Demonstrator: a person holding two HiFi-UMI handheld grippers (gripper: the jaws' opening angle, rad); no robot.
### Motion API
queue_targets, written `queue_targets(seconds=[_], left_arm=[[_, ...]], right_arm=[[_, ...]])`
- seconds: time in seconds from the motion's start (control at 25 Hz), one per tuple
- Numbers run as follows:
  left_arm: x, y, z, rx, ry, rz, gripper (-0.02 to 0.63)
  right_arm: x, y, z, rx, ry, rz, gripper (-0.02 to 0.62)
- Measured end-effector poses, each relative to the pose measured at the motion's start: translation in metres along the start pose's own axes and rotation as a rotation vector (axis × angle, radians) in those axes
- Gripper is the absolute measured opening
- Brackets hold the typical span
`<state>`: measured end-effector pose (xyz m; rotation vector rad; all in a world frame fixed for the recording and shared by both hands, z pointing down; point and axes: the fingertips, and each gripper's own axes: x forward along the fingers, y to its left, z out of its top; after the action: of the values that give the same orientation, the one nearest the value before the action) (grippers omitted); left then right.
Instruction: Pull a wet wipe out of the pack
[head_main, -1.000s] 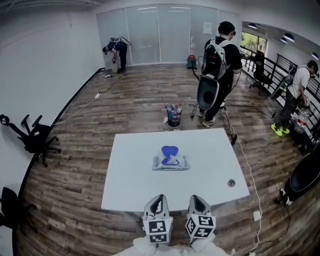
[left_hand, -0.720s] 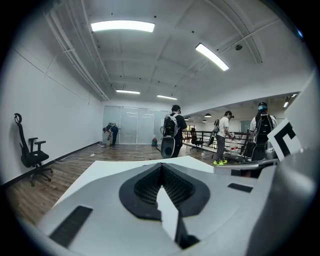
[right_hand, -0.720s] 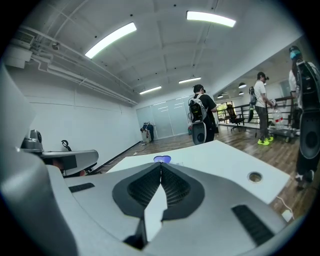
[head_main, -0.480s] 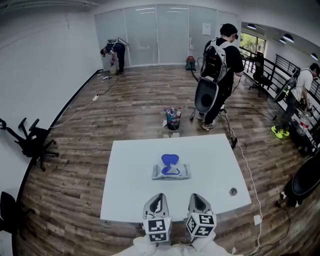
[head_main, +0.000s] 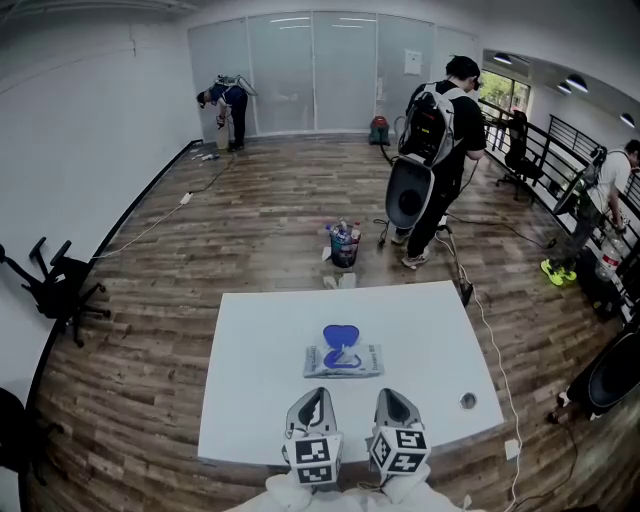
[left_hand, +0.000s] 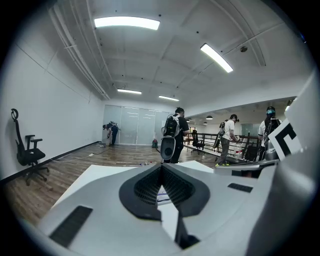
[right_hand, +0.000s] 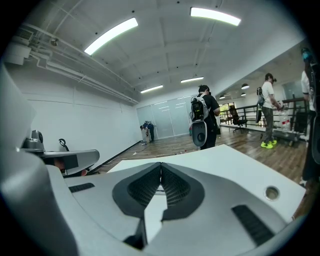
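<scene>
Wood-plank floor (head_main: 250, 220) of an open room, carrying a white tabletop (head_main: 260, 400). Beyond the tabletop's far edge stands a person with a backpack (head_main: 435, 130), and a small bucket of bottles (head_main: 344, 243) sits on the floor. At the tabletop's near edge, side by side, are the left hand-held gripper (head_main: 318, 394) and the right hand-held gripper (head_main: 388, 394). Each gripper's own view shows its jaws pressed fully together with nothing between them. The wet wipe pack (head_main: 343, 360) lies flat near the middle of the tabletop, ahead of both grippers and apart from them. Its blue lid (head_main: 341, 337) is flipped open on the far side. A small round grommet (head_main: 467, 401) sits near the tabletop's right edge.
</scene>
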<state>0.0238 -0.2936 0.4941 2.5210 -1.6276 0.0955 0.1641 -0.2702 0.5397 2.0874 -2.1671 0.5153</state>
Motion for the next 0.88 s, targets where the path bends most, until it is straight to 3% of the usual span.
queue_targets(seconds=[0.6, 0.88], left_arm=[[0.049, 0.025, 0.007, -0.029, 0.001, -0.004, 0.000], [0.059, 0.026, -0.004, -0.015, 0.004, -0.006, 0.000]], right_arm=[[0.049, 0.005, 0.020, -0.012, -0.001, -0.002, 0.009], [0.053, 0.002, 0.009, -0.010, 0.009, -0.014, 0.009]])
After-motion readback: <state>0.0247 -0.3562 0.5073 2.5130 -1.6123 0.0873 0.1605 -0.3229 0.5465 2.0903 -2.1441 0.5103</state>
